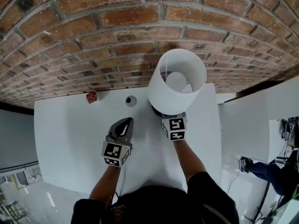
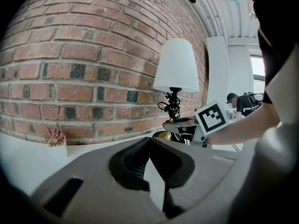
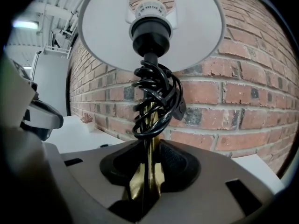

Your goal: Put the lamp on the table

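The lamp has a white shade (image 1: 176, 80), a brass stem (image 3: 148, 171) and a black cord (image 3: 156, 101) coiled round the stem. It stands upright at the back of the white table (image 1: 70, 139), close to the brick wall. My right gripper (image 1: 168, 113) is shut on the brass stem low down, with the stem upright between its pads (image 3: 175, 160). The shade hides the lamp's foot in the head view. My left gripper (image 1: 125, 122) hangs over the table left of the lamp, shut and empty. In the left gripper view the lamp (image 2: 176, 65) is ahead to the right.
A small pink plant in a white pot (image 1: 91, 97) and a small round object (image 1: 131, 100) sit at the table's back edge by the brick wall (image 1: 117, 36). A white cabinet (image 1: 252, 120) stands to the right, with a person (image 1: 261, 169) beyond it.
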A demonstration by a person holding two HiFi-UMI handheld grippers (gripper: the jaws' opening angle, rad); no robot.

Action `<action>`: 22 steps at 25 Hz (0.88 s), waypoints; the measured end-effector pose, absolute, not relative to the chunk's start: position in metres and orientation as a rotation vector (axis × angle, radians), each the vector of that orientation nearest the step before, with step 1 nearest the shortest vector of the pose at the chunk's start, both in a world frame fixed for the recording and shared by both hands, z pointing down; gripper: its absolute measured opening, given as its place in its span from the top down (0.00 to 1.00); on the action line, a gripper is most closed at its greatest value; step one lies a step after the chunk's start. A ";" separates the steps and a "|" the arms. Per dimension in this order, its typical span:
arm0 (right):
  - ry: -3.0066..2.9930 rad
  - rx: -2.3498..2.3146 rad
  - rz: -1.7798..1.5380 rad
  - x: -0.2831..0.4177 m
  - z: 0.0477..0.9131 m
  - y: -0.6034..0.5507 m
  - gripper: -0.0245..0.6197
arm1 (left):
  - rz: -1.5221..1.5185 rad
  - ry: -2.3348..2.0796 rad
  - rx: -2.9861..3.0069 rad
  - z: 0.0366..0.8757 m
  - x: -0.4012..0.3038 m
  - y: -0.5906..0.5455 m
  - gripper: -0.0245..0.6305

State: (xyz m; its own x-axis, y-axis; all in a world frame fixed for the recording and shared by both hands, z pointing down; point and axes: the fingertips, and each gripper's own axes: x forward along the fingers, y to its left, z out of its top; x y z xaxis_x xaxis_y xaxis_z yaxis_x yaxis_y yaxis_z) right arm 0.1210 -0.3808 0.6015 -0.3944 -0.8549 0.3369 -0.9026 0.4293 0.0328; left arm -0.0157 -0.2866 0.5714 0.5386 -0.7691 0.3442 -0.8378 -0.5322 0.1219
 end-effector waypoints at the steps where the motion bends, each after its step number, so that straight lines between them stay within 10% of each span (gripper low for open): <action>1: -2.383 1.515 0.220 0.122 0.602 -0.380 0.79 | 0.362 -1.337 2.506 0.573 -0.015 -0.285 0.96; 22: -2.372 1.530 0.205 0.134 0.592 -0.358 0.76 | 0.352 -1.338 2.516 0.559 -0.014 -0.255 0.96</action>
State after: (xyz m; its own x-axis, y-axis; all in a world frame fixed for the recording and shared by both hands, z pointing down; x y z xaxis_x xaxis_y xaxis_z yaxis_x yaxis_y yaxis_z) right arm 0.1339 -0.3575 0.5922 -0.3813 -0.8624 0.3331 -0.9067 0.4191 0.0470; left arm -0.0140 -0.2552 0.5586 0.5439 -0.7694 0.3351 -0.8347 -0.5371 0.1217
